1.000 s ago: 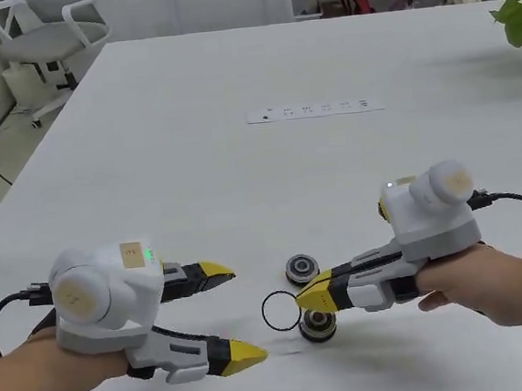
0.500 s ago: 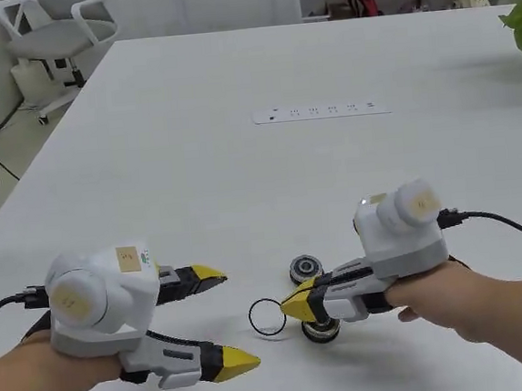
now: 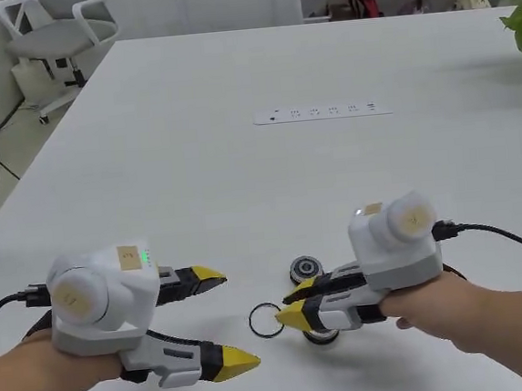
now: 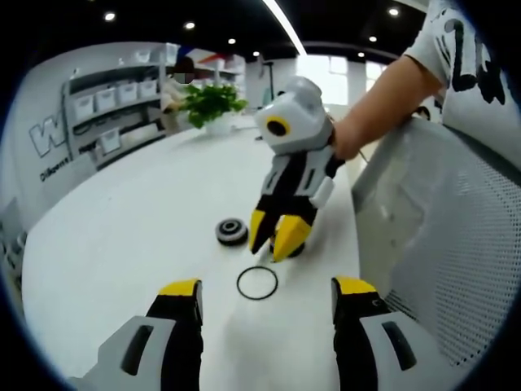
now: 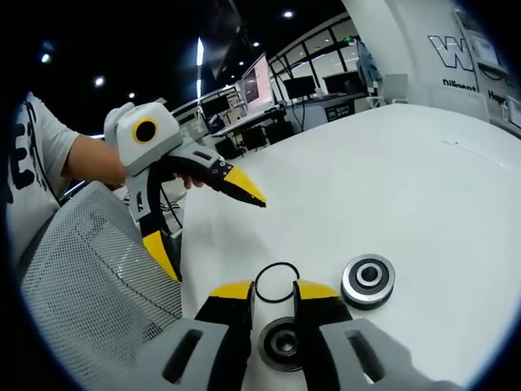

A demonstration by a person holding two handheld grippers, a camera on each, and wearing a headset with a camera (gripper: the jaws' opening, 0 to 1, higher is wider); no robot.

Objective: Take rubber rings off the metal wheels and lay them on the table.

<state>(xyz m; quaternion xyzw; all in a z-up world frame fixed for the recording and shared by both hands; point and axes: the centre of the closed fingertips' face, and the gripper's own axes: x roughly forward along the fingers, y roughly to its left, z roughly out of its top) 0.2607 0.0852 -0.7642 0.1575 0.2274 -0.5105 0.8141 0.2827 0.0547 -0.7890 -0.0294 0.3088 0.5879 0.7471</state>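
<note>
The loose rubber ring [image 3: 263,321] lies flat on the white table [image 3: 240,161], so by the look of it at least one removal is done. It sits at 9 o'clock of the near wheel [image 3: 324,335], just beside it; the far wheel [image 3: 305,269] stands at 12 o'clock of the near one, apart from it.

The right gripper [image 3: 287,306] reaches in from 3 o'clock, low over the near wheel, its yellow tips arriving at the ring's edge. In the right gripper view its jaws stand a modest gap apart, one tip on each side of the ring, with nothing caught between them. The near wheel shows through the gap further back (whether the jaws touch it I cannot tell). That low, flat approach suits getting a tip under a thin band; the narrow gap suits something small.

The left gripper [image 3: 224,319] waits at 9 o'clock of the ring, near but not touching, its jaws spread wide and empty. It points toward the wheels, probably ready to steady one while the other gripper peels.

The far wheel shows a dark band round a bright face in the right gripper view, so I judge its rubber is still on. The near wheel is too hidden to say.
</note>
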